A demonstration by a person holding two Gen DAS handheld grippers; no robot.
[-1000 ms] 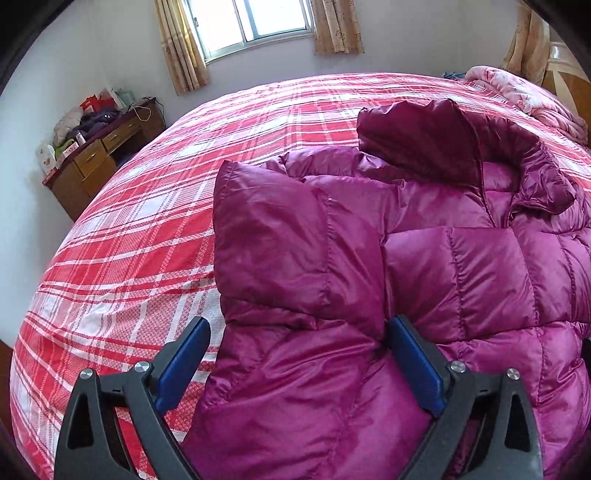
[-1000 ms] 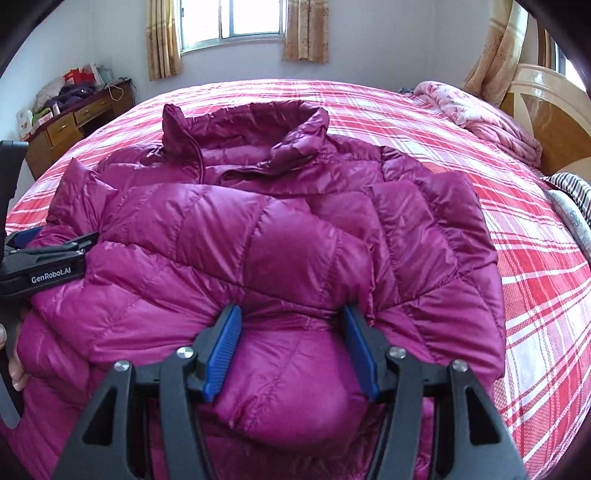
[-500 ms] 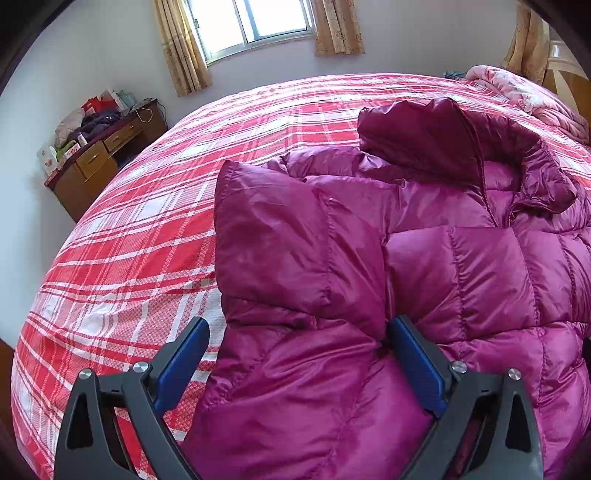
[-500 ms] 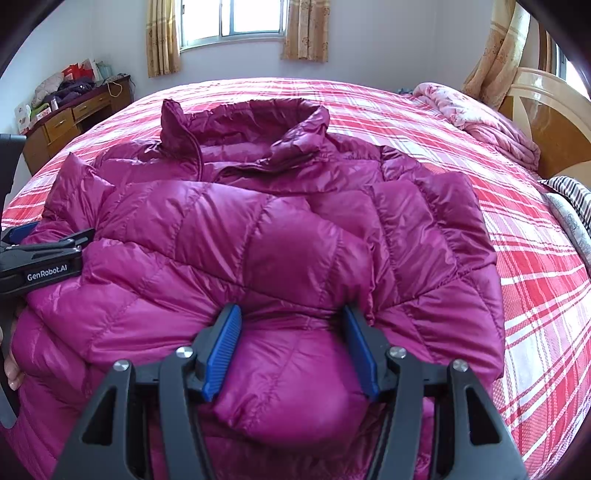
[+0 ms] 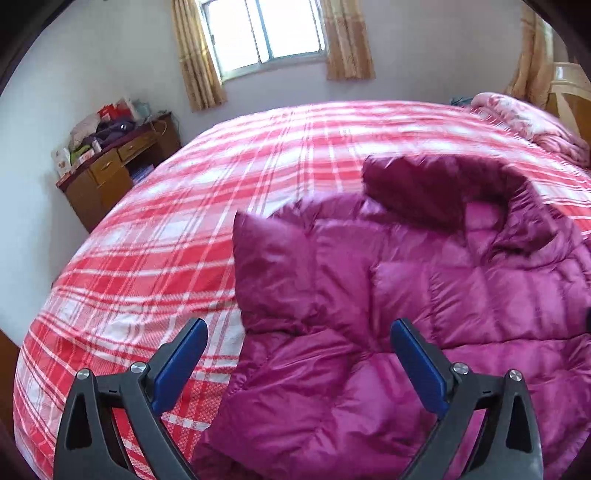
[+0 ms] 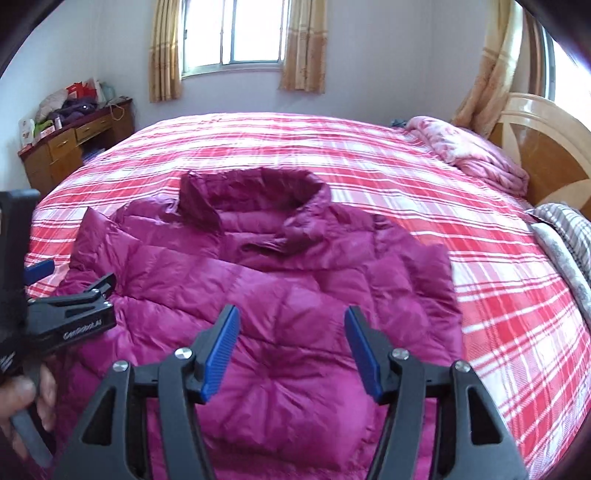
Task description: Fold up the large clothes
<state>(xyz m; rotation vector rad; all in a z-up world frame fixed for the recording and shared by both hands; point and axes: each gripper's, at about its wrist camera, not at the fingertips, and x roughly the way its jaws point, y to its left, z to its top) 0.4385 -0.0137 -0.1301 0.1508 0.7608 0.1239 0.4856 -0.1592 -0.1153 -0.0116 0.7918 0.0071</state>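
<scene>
Two fisheye views, each looking forward along a handheld gripper's two blue-padded fingers, angled down over a bed [image 5: 207, 206] from close above its near edge. The left wrist view sits over the left part of a magenta puffer jacket [image 5: 424, 295], facing the far window [image 5: 266, 33] and a wooden dresser [image 5: 118, 162] at left. The right wrist view hangs just to its right, catching the left gripper [image 6: 70, 291] at its left edge, and both share jacket, bed, window and dresser.

Black gripper [image 6: 291, 350] frames, blue ribbed pads [image 6: 221, 354], silver screws, white "GenRobot.AI" lettering.
</scene>
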